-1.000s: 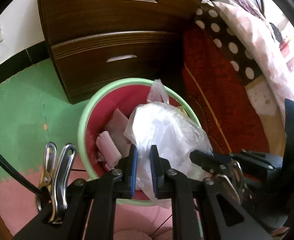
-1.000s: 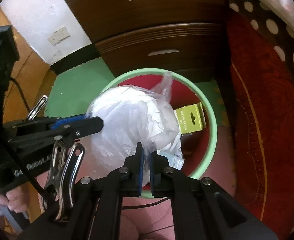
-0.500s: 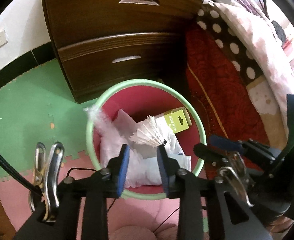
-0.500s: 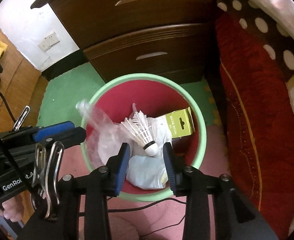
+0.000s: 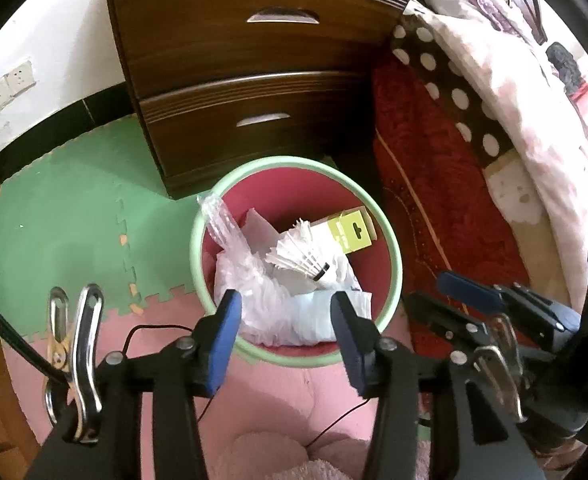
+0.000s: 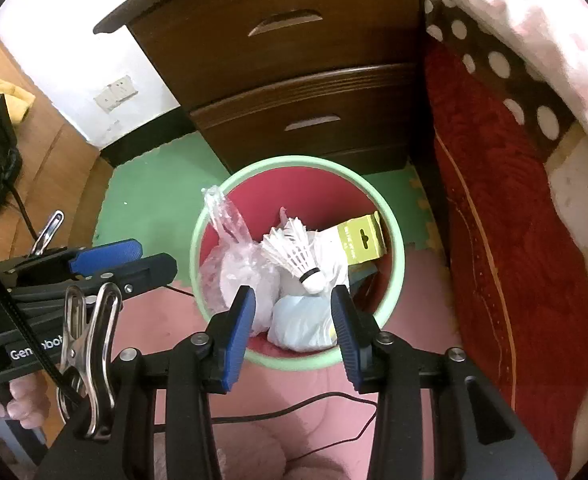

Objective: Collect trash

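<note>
Right wrist: both hand-held grippers [image 6: 292,322] [image 5: 284,330] just opened, empty, above bin rim [image 6: 294,162].

Bin [image 6: 395,280] as landmark. Its floor is hidden under the clear bag [image 6: 234,276], shuttlecock [image 6: 294,254] and yellow-green card box [image 6: 364,240]; print on that box too small to read. The box's lower end is tucked behind the white bundle [image 6: 302,324]. Near rim of the bin partly covered by gripper fingers [image 6: 236,330] in right wrist view. Left of the bin, a hand [image 6: 22,404] is cut by frame edge; the label above it is half covered by a cable. Dresser [image 5: 230,80] behind the bin: top cropped off.
</note>
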`<state>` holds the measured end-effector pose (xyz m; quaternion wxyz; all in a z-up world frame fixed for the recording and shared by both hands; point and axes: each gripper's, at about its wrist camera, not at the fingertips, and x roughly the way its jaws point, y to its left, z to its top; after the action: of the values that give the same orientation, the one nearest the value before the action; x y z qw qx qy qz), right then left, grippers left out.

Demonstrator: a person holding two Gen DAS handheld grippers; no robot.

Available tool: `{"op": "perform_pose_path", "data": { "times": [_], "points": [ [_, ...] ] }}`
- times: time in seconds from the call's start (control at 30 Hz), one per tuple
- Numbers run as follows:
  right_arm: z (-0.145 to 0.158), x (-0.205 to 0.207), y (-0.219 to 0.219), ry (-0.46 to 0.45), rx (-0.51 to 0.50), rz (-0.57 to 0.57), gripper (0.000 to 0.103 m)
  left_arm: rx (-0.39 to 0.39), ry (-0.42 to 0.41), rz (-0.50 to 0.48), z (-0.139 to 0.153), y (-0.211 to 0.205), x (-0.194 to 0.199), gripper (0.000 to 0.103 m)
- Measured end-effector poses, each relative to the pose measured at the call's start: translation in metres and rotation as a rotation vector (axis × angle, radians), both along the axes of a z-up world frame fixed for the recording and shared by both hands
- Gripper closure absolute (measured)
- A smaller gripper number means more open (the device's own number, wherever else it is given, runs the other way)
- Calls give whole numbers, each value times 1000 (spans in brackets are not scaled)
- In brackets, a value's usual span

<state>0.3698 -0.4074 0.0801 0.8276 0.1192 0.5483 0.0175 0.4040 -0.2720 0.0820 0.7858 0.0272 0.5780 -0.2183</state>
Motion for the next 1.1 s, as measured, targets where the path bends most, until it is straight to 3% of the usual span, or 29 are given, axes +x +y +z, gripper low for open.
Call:
{"op": "perform_pose_path", "data": {
  "times": [1.1],
  "points": [
    [-3, -8, 2, 21, 12, -3, 63, 32, 34, 28, -7, 3, -6, 54]
  ]
}}
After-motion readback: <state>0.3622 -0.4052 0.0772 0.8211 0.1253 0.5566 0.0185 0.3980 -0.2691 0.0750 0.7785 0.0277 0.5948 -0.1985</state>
